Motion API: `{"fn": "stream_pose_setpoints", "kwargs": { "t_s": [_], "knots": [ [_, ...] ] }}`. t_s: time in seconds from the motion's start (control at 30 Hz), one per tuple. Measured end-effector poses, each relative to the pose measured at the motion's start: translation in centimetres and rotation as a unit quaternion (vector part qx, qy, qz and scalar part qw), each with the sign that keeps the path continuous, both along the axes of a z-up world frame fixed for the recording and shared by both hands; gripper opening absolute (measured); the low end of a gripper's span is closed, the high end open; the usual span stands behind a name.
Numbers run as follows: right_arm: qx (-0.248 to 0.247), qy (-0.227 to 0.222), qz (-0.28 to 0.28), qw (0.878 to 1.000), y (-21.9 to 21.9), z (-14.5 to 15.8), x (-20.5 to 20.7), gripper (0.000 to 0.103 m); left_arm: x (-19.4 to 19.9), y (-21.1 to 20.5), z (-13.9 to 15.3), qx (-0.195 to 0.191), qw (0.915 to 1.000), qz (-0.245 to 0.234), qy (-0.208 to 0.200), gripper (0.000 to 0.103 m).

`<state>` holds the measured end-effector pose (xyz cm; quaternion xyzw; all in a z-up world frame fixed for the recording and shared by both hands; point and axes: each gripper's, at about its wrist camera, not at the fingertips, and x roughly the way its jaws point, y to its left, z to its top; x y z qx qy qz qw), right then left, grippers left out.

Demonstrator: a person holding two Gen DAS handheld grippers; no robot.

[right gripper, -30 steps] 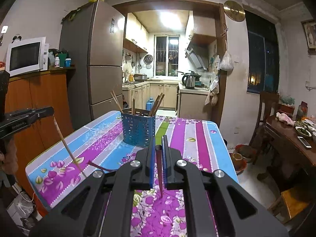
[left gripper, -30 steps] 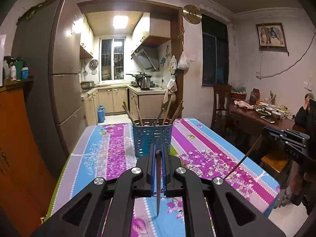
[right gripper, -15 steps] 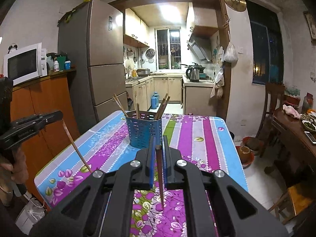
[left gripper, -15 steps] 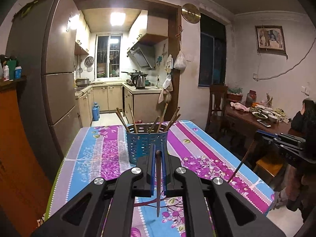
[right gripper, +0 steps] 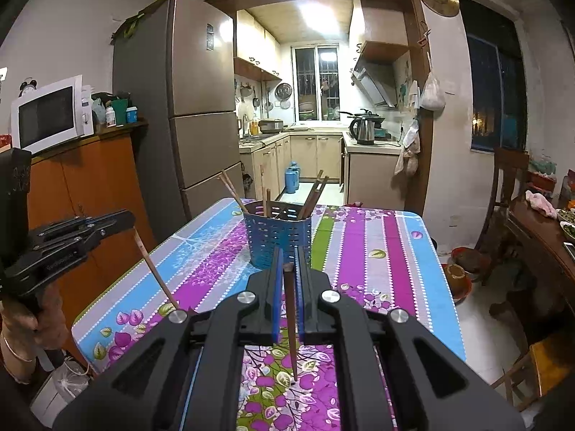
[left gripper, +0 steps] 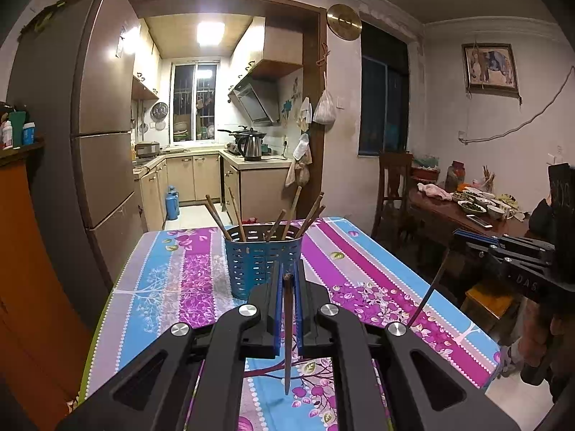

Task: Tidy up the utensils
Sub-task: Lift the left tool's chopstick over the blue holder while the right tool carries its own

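Behind both chopsticks (left gripper: 287,327), holder (left gripper: 261,260) nearer.

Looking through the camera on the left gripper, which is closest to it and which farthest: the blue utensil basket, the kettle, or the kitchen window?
From the left gripper, which is shut on a chopstick:
1. Blue utensil basket, just ahead on the striped table.
2. Kettle, on the kitchen counter, beyond the doorway.
3. Kitchen window, on the back wall.

Left claw (left gripper: 287,280) closed on chopstick (left gripper: 288,330); right claw (right gripper: 287,269) likewise, both raised.
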<state>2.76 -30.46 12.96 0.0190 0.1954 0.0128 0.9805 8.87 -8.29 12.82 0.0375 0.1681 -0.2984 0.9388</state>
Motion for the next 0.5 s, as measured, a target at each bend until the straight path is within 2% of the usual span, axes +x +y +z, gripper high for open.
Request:
{"fn": "stream_pose_setpoints", "kwargs": {
  "t_s": [0.27,0.33,0.5],
  "knots": [
    [0.006,-0.004,0.011,1.000,0.5,1.3,1.8,0.005,1.0,-0.2,0.7,-0.004,0.9999,0.000,-0.012,0.007],
    [0.005,-0.015,0.012,1.000,0.6,2.7,2.6,0.005,1.9,-0.4,2.0,-0.010,0.9998,0.000,-0.017,0.007],
    [-0.001,-0.055,0.011,0.998,0.9,7.4,4.9,0.005,5.3,-1.1,7.2,-0.030,0.9983,0.006,-0.050,0.007]
  ]
}}
